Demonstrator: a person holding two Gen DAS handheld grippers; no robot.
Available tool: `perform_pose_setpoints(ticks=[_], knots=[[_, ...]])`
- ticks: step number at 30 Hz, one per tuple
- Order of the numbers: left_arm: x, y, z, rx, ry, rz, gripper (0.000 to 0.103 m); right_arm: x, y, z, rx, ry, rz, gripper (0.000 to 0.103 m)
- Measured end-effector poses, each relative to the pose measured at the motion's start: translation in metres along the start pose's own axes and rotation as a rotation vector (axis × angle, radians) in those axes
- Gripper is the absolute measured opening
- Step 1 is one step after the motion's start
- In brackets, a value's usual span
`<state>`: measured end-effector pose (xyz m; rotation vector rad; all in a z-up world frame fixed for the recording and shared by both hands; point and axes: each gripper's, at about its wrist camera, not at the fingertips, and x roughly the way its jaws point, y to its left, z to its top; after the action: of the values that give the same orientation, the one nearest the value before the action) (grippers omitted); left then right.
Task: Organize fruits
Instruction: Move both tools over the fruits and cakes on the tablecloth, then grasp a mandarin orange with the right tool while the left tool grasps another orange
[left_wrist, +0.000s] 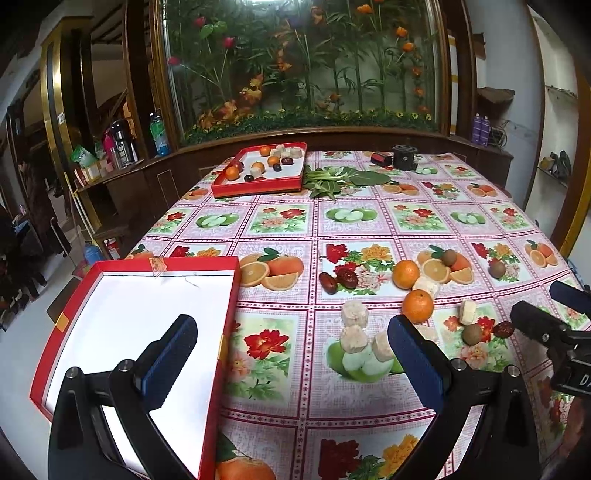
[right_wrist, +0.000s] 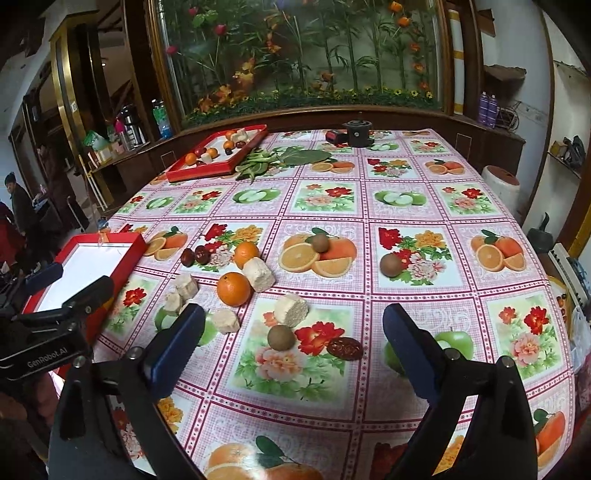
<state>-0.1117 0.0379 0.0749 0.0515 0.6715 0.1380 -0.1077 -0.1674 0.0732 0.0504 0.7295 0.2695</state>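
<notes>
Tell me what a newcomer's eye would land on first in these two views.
Probably the loose fruit scattered mid-table on the busy fruit-print cloth: oranges, kiwis, dates and pale chunks. Next, the empty red tray at the near left under the open left gripper, and a filled red tray at the far side.

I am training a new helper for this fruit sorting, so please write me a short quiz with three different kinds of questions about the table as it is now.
1. True or false: the near red box already holds fruit.
2. How many real oranges lie loose on the tablecloth? A) one B) two C) four
3. Fill in: both the left hand-held gripper and the right hand-held gripper are ____ and hold nothing.

Key:
1. False. Its white inside is bare; only the far red box holds fruit.
2. B. The second orange lies behind the first.
3. Open.
</notes>
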Motion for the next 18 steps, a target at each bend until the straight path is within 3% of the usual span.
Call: perform_pose_setpoints(ticks=[10, 15, 18], knots=[[0.02, 0.02, 0.004, 0.002, 0.059, 0.014, 0.102, 0.034, 0.029, 0.013, -0.078, 0.049, 0.072, 0.093], [0.03, 0.034, 0.025, 0.023, 0.073, 0.043, 0.102, 0.081, 0.045, 0.019, -0.098, 0.181, 0.142, 0.065], [0.029, 0.041, 0.033, 0.031, 0.066, 0.044, 0.102, 0.108, 0.048, 0.017, -0.071, 0.265, 0.139, 0.052]])
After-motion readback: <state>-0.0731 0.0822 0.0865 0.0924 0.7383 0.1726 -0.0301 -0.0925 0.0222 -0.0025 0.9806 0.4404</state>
